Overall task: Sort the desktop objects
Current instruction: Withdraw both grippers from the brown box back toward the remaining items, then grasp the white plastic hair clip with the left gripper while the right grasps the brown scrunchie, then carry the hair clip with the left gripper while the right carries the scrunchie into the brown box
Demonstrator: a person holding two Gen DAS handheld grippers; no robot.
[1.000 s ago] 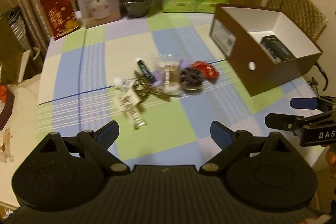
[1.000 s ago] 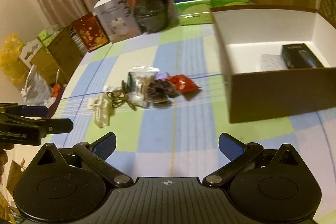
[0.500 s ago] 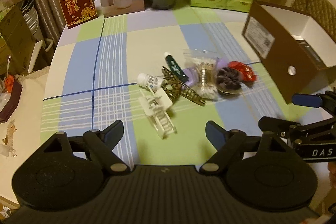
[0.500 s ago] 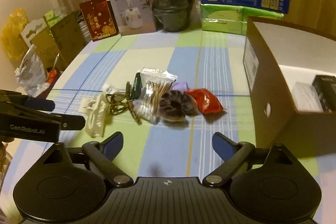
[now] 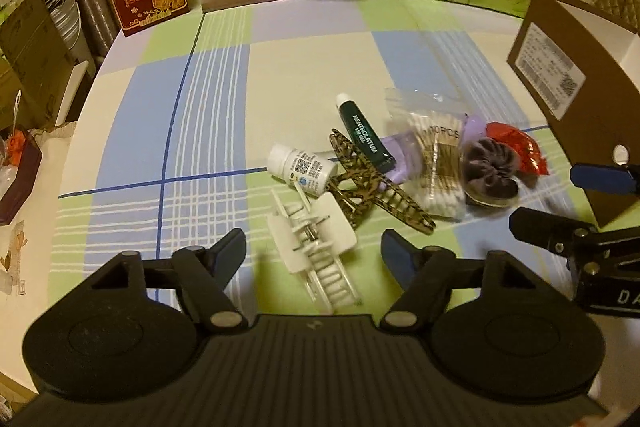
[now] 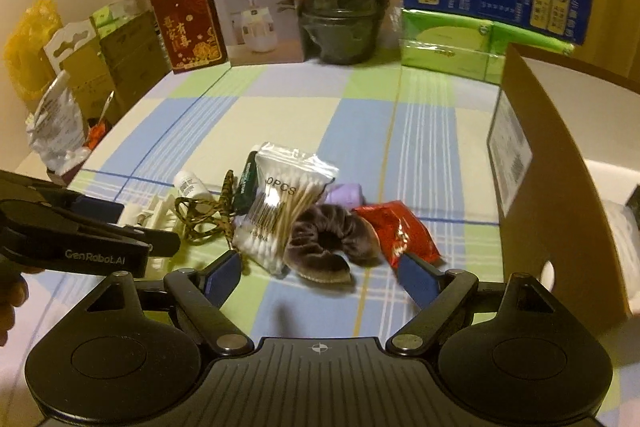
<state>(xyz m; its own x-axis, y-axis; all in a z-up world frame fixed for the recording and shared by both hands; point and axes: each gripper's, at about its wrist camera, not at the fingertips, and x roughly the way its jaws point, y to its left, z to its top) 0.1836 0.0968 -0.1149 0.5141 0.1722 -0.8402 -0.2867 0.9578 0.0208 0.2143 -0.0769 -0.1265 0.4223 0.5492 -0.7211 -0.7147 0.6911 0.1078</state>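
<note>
The left gripper (image 5: 312,251) straddles the white clip (image 5: 312,247), jaws closing, untouched; the right gripper (image 6: 320,271), also narrowing, frames the scrunchie (image 6: 328,239). The box (image 6: 560,187) waits at three o'clock, presumably for sorting.

Over the checked counter (image 6: 360,131) the right tongs (image 6: 320,273) are closing with nothing pressed between them, just short of a brown scrunchie (image 6: 328,239) lying between a cotton-swab bag (image 6: 280,203) and a red packet (image 6: 400,231).

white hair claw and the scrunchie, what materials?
White hair claw: looks like hard matte plastic, moulded teeth, with a metal spring pin at the hinge. Scrunchie: seemingly velvet-like fabric, soft gathered folds with a dull sheen; exact fibre unclear.
</note>
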